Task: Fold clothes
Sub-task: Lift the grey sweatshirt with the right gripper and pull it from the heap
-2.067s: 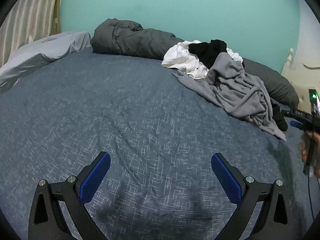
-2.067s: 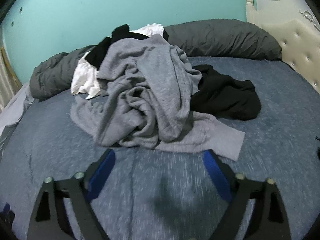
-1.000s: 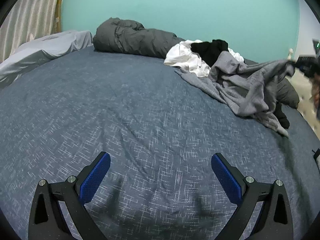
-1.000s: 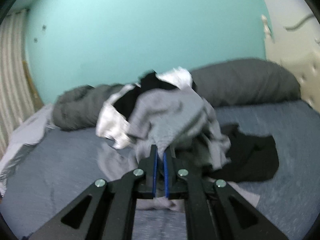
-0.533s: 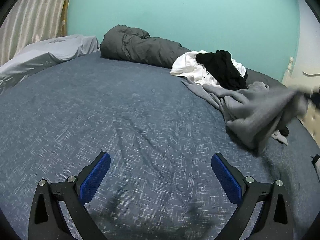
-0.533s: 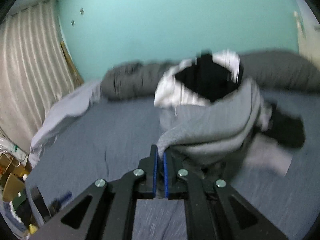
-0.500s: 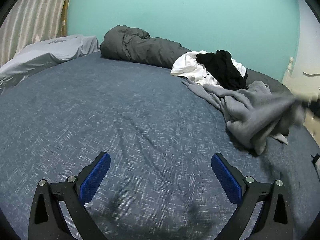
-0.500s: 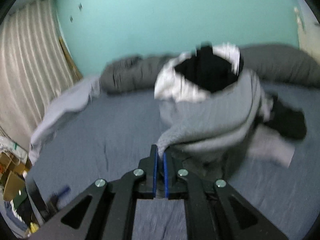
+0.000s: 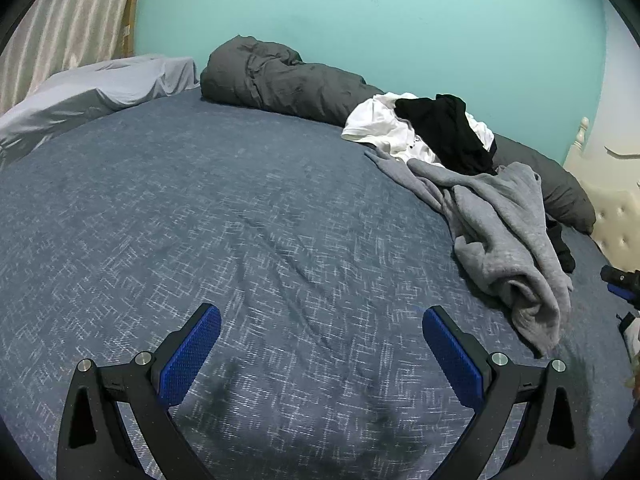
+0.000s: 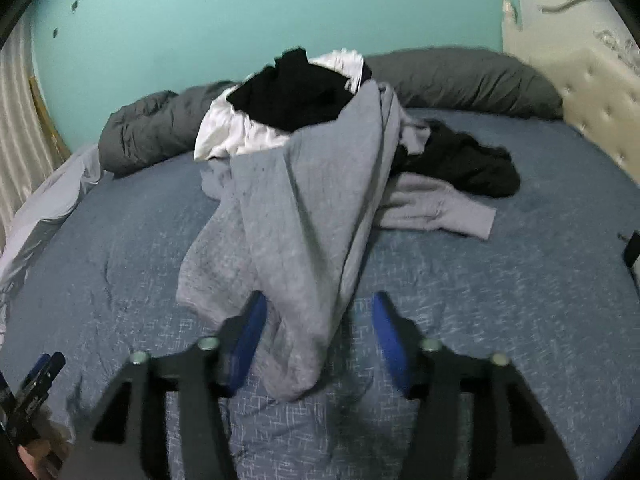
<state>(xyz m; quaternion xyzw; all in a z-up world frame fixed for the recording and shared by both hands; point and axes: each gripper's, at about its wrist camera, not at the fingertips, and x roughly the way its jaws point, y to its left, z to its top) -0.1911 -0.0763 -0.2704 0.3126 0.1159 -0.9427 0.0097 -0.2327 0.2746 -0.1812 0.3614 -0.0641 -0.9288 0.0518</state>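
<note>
We find nothing folded: the grey sweatshirt lies rumpled, trailing from the clothes pile at 12 o'clock toward our right gripper, whose jaws stand apart around its end. Our left gripper hovers, jaws apart, over bare bedspread.

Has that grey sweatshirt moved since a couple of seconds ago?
Yes. The grey sweatshirt has been dragged off the clothes heap, away from the dark pillow, and now trails toward the open right gripper.
</note>
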